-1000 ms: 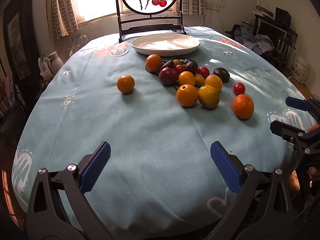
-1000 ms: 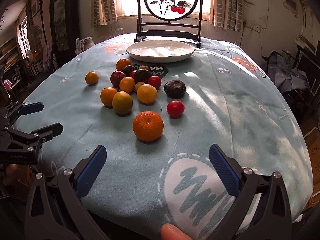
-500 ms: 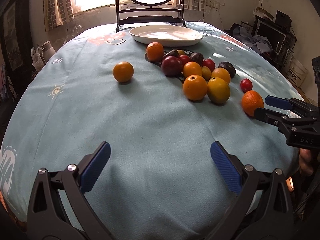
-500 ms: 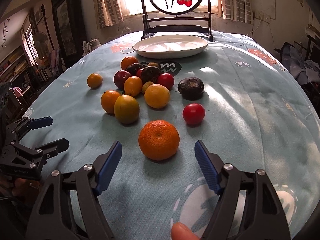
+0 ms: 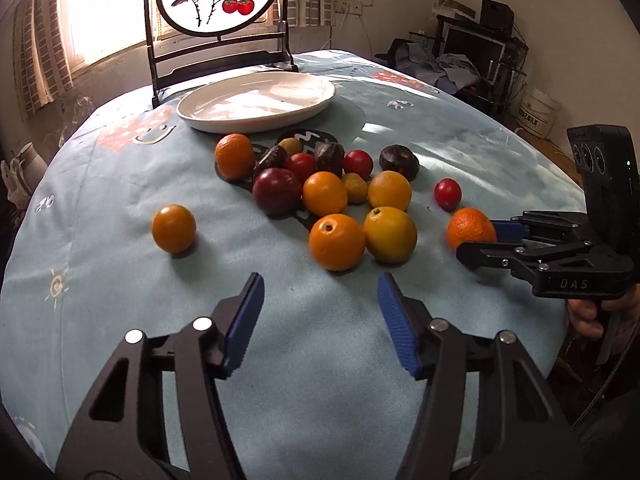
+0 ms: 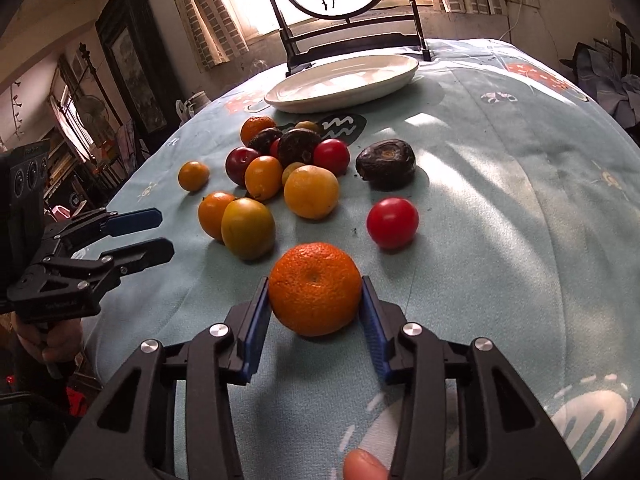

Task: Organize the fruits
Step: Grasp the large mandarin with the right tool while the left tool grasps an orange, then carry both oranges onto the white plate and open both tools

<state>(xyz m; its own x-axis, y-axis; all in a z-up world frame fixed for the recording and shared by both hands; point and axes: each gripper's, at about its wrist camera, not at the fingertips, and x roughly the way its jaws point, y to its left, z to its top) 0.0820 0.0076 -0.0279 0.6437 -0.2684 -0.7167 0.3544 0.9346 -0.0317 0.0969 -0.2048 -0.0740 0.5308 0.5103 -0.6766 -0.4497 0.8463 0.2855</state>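
Observation:
Oranges, red tomatoes and dark fruits lie clustered on the blue tablecloth in front of a white plate point(image 5: 256, 100) that holds nothing. My right gripper point(image 6: 314, 284) has its jaws closing on a rough-skinned mandarin point(image 6: 315, 289), and both blue pads touch its sides. The left wrist view shows the same gripper point(image 5: 478, 240) around that mandarin point(image 5: 468, 226). My left gripper point(image 5: 320, 284) is closing with nothing between its fingers, just short of a smooth orange point(image 5: 337, 242). One orange point(image 5: 173, 229) lies alone to the left.
A red tomato point(image 6: 392, 222) and a dark wrinkled fruit point(image 6: 385, 164) lie beyond the mandarin. A round painted screen on a black stand point(image 5: 218, 20) stands behind the plate. The table curves down to its edges on both sides. A person's hand point(image 5: 588, 316) holds the right gripper.
Both grippers have moved forward toward the fruit and their jaws have narrowed. The right one went from wide open to closed around the mandarin.

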